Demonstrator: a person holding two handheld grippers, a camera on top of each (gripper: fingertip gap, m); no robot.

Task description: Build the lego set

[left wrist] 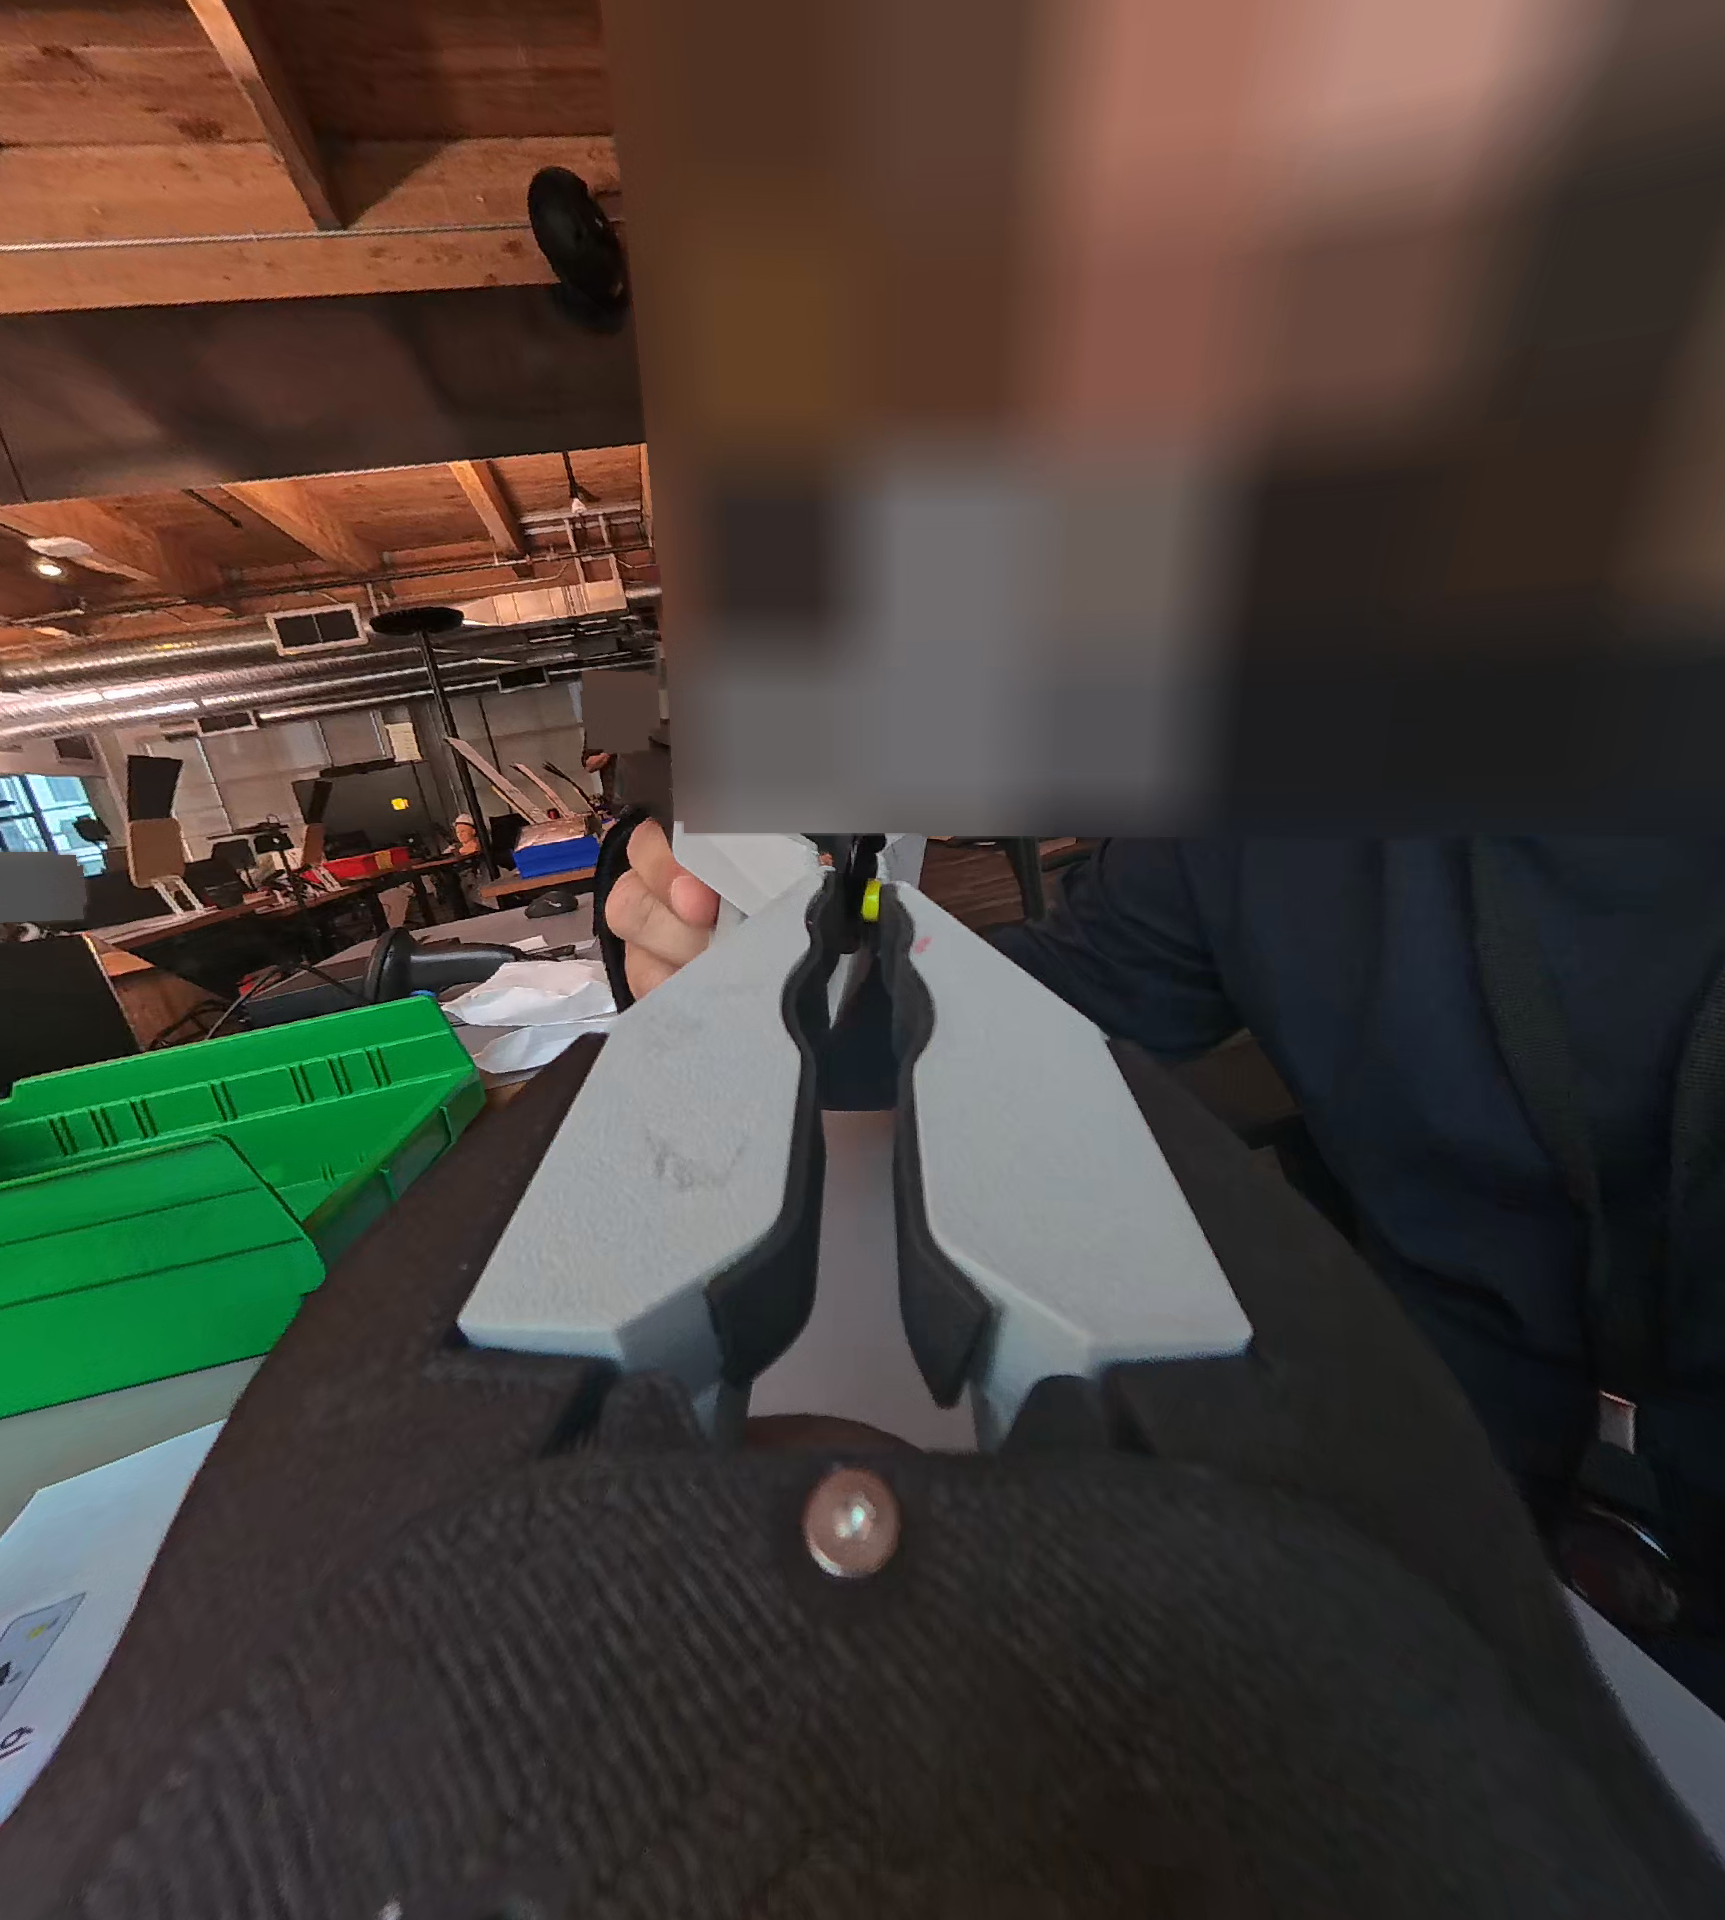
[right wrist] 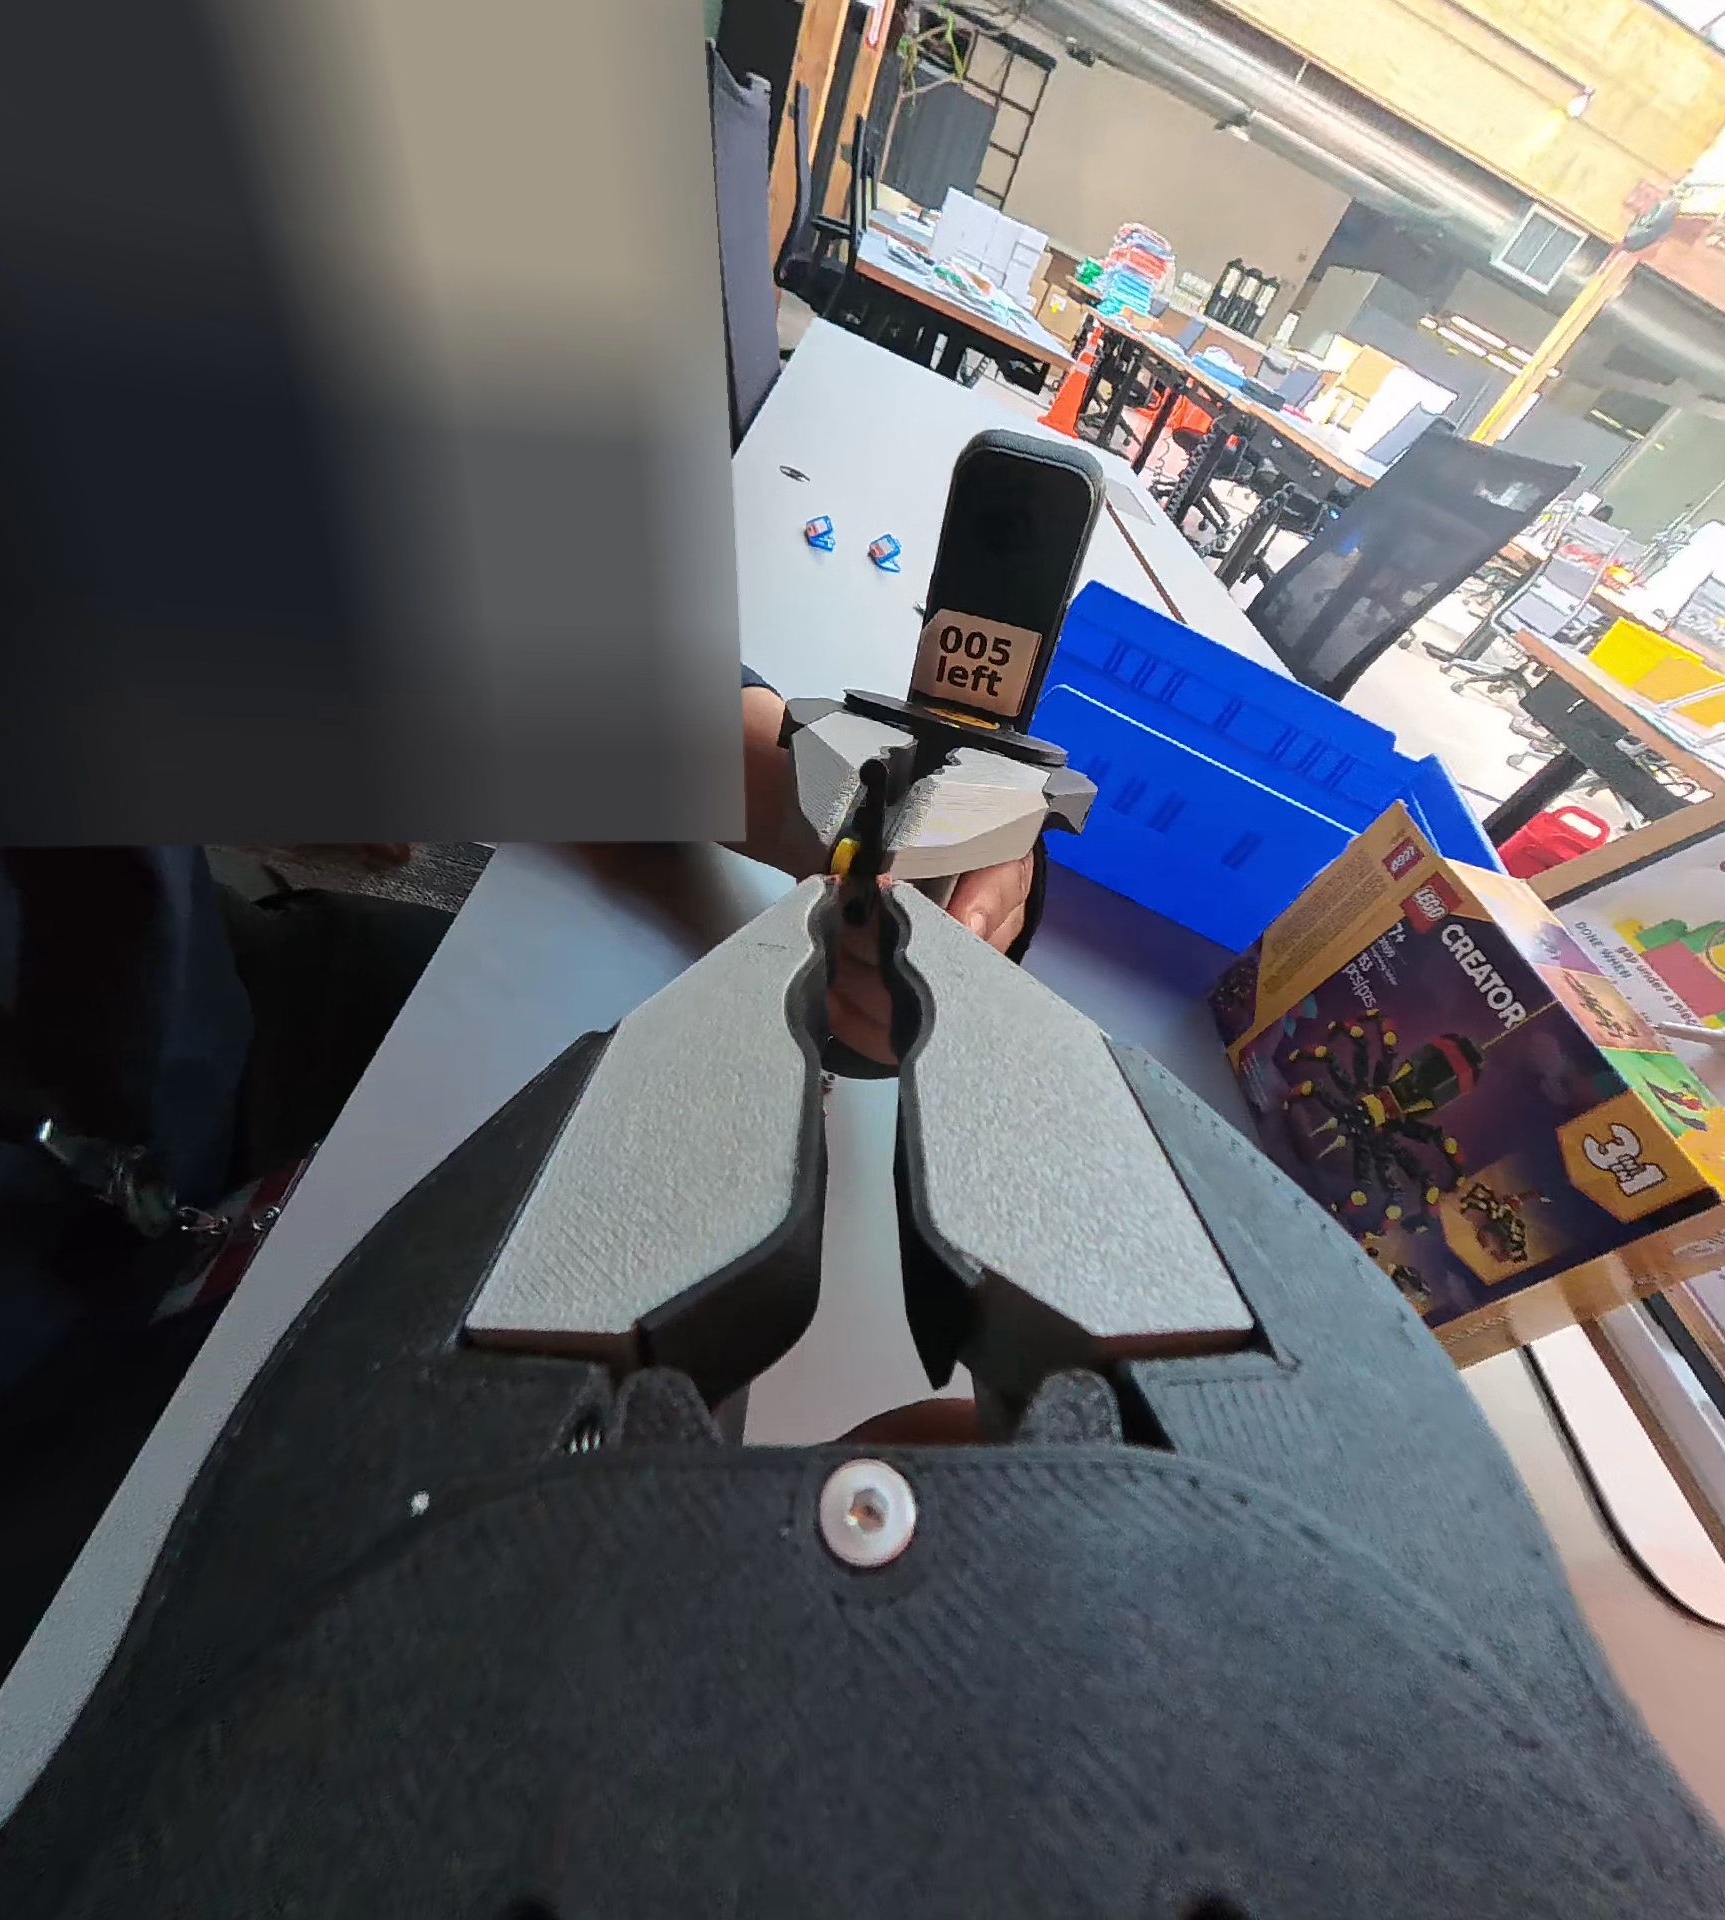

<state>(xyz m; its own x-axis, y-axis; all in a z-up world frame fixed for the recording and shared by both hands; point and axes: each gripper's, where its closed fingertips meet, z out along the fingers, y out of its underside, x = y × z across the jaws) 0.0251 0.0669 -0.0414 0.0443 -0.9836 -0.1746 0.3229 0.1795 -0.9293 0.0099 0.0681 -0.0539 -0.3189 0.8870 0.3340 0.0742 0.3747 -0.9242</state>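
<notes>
1. 2 tools meet tip to tip above the counter (right wrist: 567, 956): left tool (left wrist: 853, 914) and right tool (right wrist: 853, 904), both narrowed onto 1 small black-and-yellow lego piece (right wrist: 856, 842).
2. Piece looks light, rigid and slippery; grip the flat sides, gently.
3. Counted left to right: 1 green bin (left wrist: 162, 1174), 1 blue bin (right wrist: 1222, 748), 1 lego box (right wrist: 1481, 1060).

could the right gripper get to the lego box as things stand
Probably yes, once freed. The right gripper is shut on the small black and yellow lego piece, tip to tip with the left gripper. The lego box lies close on its right, nothing between.
</notes>
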